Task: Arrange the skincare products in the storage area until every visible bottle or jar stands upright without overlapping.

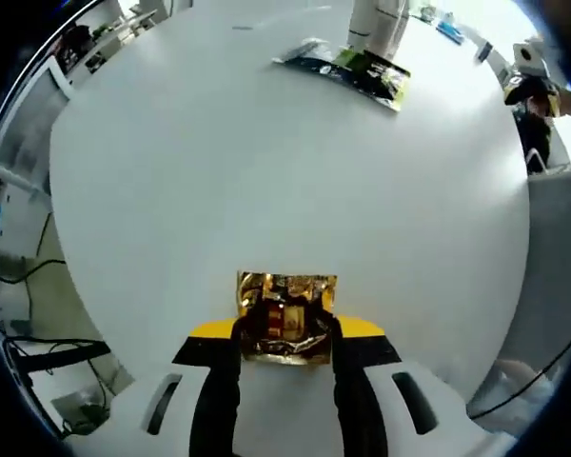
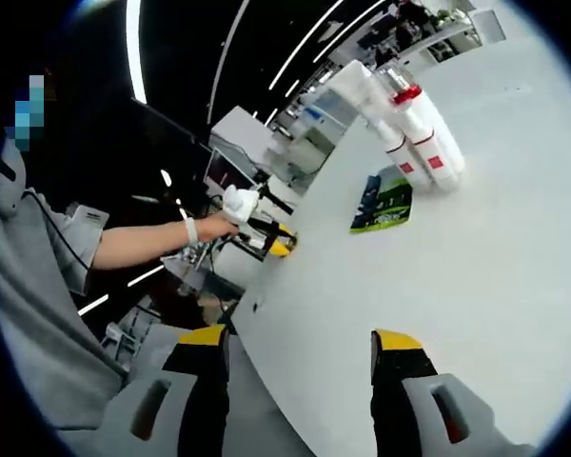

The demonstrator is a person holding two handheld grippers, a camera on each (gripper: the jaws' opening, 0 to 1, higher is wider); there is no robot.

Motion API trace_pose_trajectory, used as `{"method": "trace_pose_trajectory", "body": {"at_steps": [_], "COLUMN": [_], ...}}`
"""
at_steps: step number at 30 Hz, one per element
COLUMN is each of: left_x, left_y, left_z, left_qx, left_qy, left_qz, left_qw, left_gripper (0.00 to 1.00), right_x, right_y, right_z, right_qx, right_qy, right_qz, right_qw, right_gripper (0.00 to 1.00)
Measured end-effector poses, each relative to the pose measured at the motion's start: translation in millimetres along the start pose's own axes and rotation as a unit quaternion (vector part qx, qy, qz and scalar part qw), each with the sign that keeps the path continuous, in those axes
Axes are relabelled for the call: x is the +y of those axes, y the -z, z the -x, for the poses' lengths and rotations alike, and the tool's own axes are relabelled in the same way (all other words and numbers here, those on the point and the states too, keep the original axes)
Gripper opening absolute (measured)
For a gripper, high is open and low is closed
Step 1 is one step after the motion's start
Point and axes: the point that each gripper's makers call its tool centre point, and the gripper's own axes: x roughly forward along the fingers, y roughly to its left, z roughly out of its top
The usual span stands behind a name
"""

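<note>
Gold packet [image 1: 285,319] flat (gripper-held)

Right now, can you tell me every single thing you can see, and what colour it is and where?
Table: one, white, round-edged, under everything.
Gold packet: one, shiny gold, near the table edge, pinched in the left claw.
Dark packets: a small pile, black and green with a silvery one beside, lying flat on the far side of the table in the left gripper view.
Bottles: a few, white with red labels, one with a red cap, standing together beyond the dark packets; exact count unclear.
Benches and clutter: pale, behind the table, too blurred to name.
Left claw: one, black with yellow tips, shut on the gold packet.
Right claw: one, black and yellow, open, holding nothing.
Person's arm: one, grey sleeve, holding the left claw.
</note>
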Motion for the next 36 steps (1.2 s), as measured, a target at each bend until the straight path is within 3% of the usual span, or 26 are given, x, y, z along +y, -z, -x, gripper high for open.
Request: {"method": "trace_pose_trajectory", "body": {"at_steps": [3, 6, 10, 11, 15, 19, 22, 24, 25, 31, 36], "left_x": [-10.8, -18.9, -35.2, -45.5, -77.1, -119.9, -152.3, -163.1, -166.3, -212.6, -224.9], "left_y": [0.9, -9.4, -35.8, -47.0, -61.5, -74.0, -84.6, -87.6, -88.9, -94.3, -94.8], "left_z": [5.7, 19.7, 42.6, 52.6, 70.6, 79.2, 86.1, 88.1, 90.7, 109.4, 125.0], "left_qx": [0.003, -0.015, -0.073, -0.099, -0.132, -0.154, -0.165, -0.17, -0.17, -0.195, -0.208], "left_qy": [0.009, 0.012, 0.015, 0.013, 0.01, 0.025, 0.017, 0.009, -0.016, -0.01, -0.023], "left_qz": [-0.003, 0.002, 0.022, 0.018, 0.018, 0.014, 0.003, -0.006, -0.021, -0.017, -0.016], "left_qw": [0.9999, 0.9998, 0.997, 0.9948, 0.991, 0.9877, 0.9862, 0.9854, 0.9851, 0.9806, 0.9777], "left_gripper": [0.34, 0.34, 0.35, 0.34, 0.34, 0.35, 0.35, 0.35, 0.35, 0.35, 0.35], "right_x": [3.0, 11.3, 22.0, 27.2, 41.9, 55.7, 63.4, 67.5, 70.3, 87.5, 100.6], "right_y": [1.4, 1.5, -1.0, -2.6, -4.6, -2.0, -1.6, -2.5, -3.5, -5.1, -4.1], "right_z": [-0.1, -4.5, -12.9, -16.0, -24.2, -30.3, -35.2, -37.7, -39.3, -44.8, -49.8], "right_qx": [0.003, 0.004, 0.009, 0.01, 0.014, 0.014, 0.018, 0.022, 0.024, 0.033, 0.04], "right_qy": [-0.002, -0.012, -0.025, -0.031, -0.048, -0.068, -0.076, -0.077, -0.076, -0.091, -0.104], "right_qz": [-0.001, 0.004, 0.008, 0.014, 0.027, 0.036, 0.031, 0.028, 0.028, 0.036, 0.032], "right_qw": [1.0, 0.9999, 0.9996, 0.9994, 0.9984, 0.997, 0.9965, 0.9964, 0.9964, 0.9947, 0.9932], "right_gripper": [0.56, 0.56, 0.55, 0.55, 0.55, 0.48, 0.44, 0.42, 0.41, 0.35, 0.28]}}
